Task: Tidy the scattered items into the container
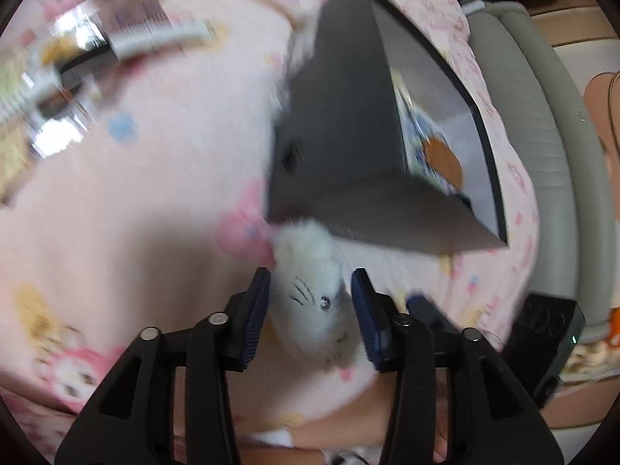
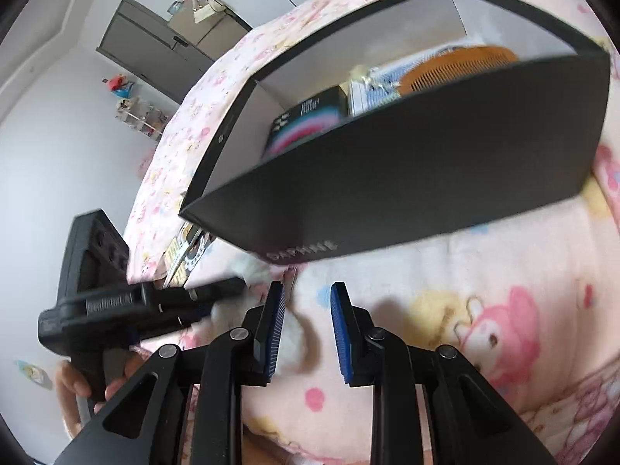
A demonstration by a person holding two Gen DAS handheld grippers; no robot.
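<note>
A white plush toy [image 1: 310, 302] with stitched whiskers lies on the pink cartoon blanket just in front of the black box's near corner. My left gripper [image 1: 312, 273] has its blue pads against both sides of the toy. The black box [image 1: 337, 116] [image 2: 426, 178] has a white inside. It holds an orange comb [image 2: 457, 66], a black packet with pink stripes [image 2: 306, 124] and a blue-and-white item [image 2: 372, 93]. My right gripper [image 2: 307, 286] stands open over the blanket with nothing between its pads. The white fur [image 2: 248, 267] shows beside its left finger. The left gripper's body [image 2: 116, 298] sits at the left, held by a hand [image 2: 77, 383].
Blurred packets and boxes [image 1: 128, 27] lie scattered on the blanket at the upper left. A printed booklet [image 2: 186, 255] pokes out under the box's left corner. The bed's padded grey edge [image 1: 542, 116] runs along the right. A dark wardrobe [image 2: 155, 42] stands against the far wall.
</note>
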